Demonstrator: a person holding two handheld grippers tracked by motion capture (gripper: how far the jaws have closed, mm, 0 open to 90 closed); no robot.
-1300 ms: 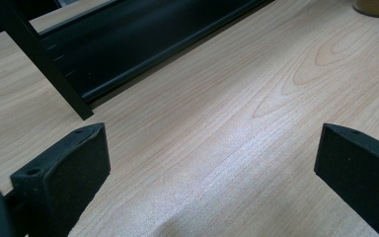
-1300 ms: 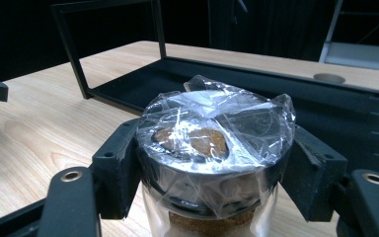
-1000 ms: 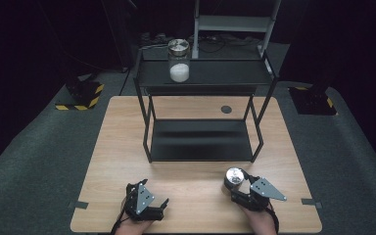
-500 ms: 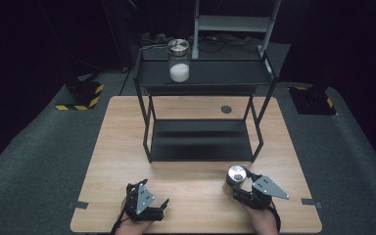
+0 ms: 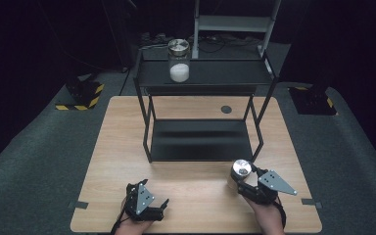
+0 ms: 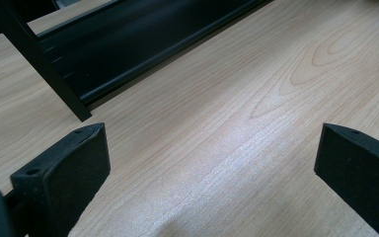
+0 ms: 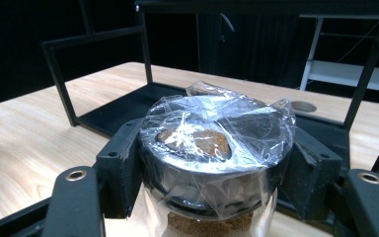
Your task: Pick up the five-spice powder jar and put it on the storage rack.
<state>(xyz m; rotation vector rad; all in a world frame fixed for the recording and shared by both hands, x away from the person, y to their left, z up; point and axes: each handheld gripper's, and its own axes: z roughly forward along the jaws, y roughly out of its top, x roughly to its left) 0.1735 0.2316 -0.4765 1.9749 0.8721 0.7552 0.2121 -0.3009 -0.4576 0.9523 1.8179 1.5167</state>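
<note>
The right gripper (image 5: 245,182) is clamped on a jar (image 5: 240,172), one jaw on each side of its dark lid just under the plastic wrap stretched over the top. In the right gripper view the jar (image 7: 217,148) stands upright between the jaws, with brown powder showing through the glass below the lid. Its long axis runs straight up, across the line of the gripper, so the grip is a side pinch at the neck.

Directly ahead of this gripper, past the jar, stands the black rack (image 5: 200,139); its lower shelf is the closest landing place, while its upper shelf sits higher and farther off. The near right post of the rack (image 5: 260,142) rises just beyond the jar and, by my judgement, is what a forward move must clear.

On the upper shelf, far ahead and toward the left, a second jar (image 5: 179,61) holds white powder.

The left gripper (image 5: 149,205) rests well off to the side on the table (image 5: 103,161), its jaws wide apart with nothing between them, so the right hand is nearer the jar.
</note>
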